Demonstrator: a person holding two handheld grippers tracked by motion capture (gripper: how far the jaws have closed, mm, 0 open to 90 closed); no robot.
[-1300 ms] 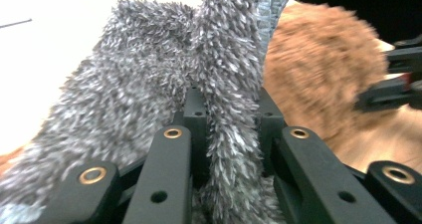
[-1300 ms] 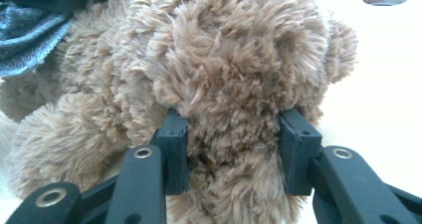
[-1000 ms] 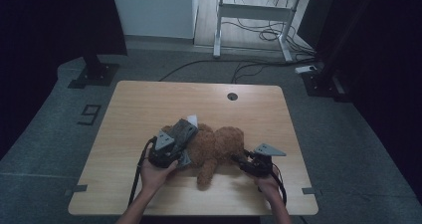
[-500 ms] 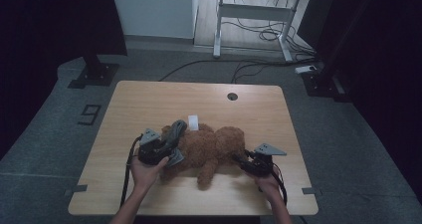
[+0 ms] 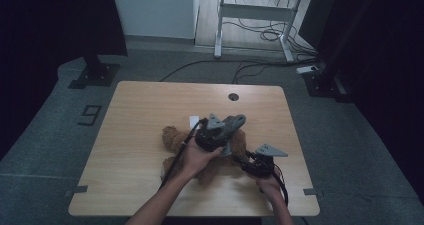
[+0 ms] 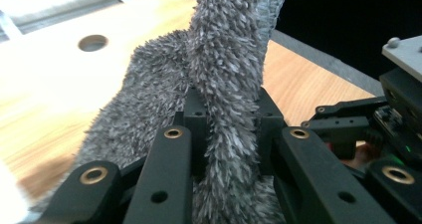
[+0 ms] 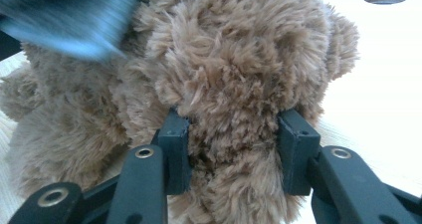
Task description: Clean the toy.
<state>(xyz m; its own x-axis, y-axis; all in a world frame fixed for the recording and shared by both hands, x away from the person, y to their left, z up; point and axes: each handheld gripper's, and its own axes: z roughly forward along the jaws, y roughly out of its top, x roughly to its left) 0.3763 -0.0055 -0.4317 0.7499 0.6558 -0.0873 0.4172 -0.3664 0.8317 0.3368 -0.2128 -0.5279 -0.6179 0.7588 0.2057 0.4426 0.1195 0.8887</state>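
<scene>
Here, a wooden table point(image 5: 140, 110) has a brown plush bear point(image 5: 172, 136) lying near its middle, a bit toward the near edge, with a small white tag point(image 5: 194, 120) just past it on the far side. At the left of the scene the table is bare wood, with a taped number mark point(image 5: 90, 114) on the grey floor beyond the left edge. The bear's left part sticks out from under the person's left forearm, which reaches in from the near edge. The left gripper point(image 5: 220, 135) sits above the bear's middle, jaws clenched on a grey fuzzy cloth point(image 5: 235, 121); in the left gripper view that grey fuzzy cloth point(image 6: 224, 84) runs up between the two black jaws, pinched tight, and drapes off to the left over the tabletop. A round cable hole point(image 5: 233, 96) lies on the far side of the table, right of centre. Further right, the right gripper point(image 5: 248, 164) is low at the bear's right end, near the near edge; in the right gripper view the brown plush bear point(image 7: 234, 74) is squeezed between both pads, so these jaws are grasping the bear's fur. A blurred grey-blue shape point(image 7: 74, 20) crosses the top left of that view; can't tell what it is.
</scene>
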